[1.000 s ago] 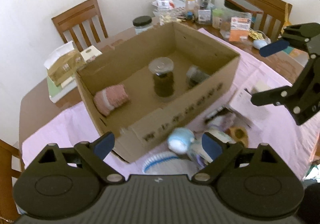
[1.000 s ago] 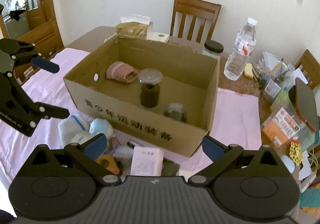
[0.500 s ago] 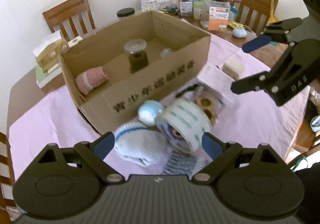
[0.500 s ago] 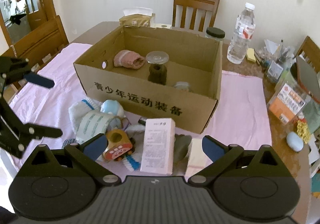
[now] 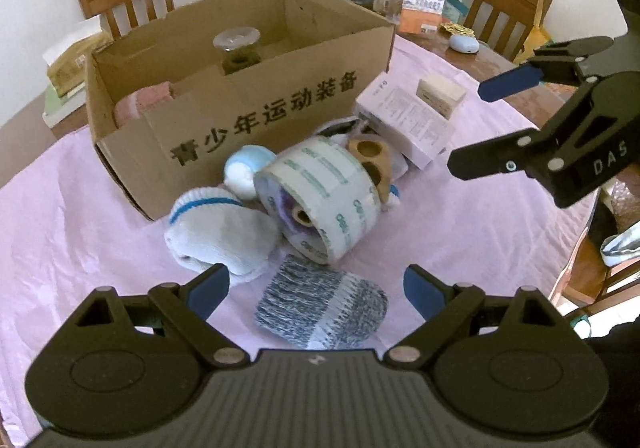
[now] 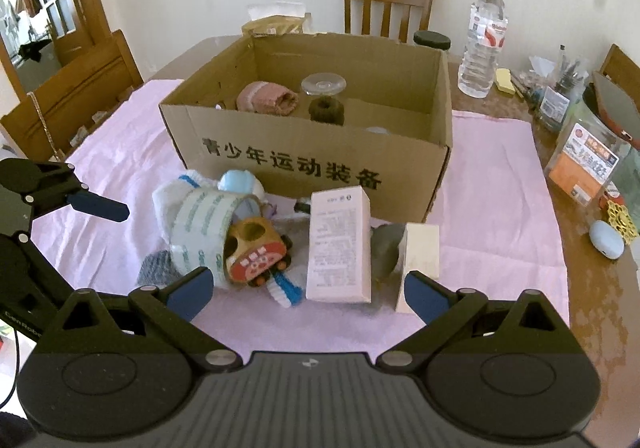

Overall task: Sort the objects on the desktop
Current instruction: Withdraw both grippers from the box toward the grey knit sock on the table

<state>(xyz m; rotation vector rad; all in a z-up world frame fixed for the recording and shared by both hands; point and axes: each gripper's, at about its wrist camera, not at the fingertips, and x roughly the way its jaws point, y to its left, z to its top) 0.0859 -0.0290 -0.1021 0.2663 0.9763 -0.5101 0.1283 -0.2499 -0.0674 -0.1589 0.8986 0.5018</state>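
Grey sock: lies on the cloth between the wide-open fingers of the left gripper, just ahead of it. Judged soft, light, non-slip; pinch across the ribbed middle. Right gripper: wide open, empty, box just ahead.

Left gripper, right gripper: black linkage, blue fingertip pads, silver screws, white lettering.
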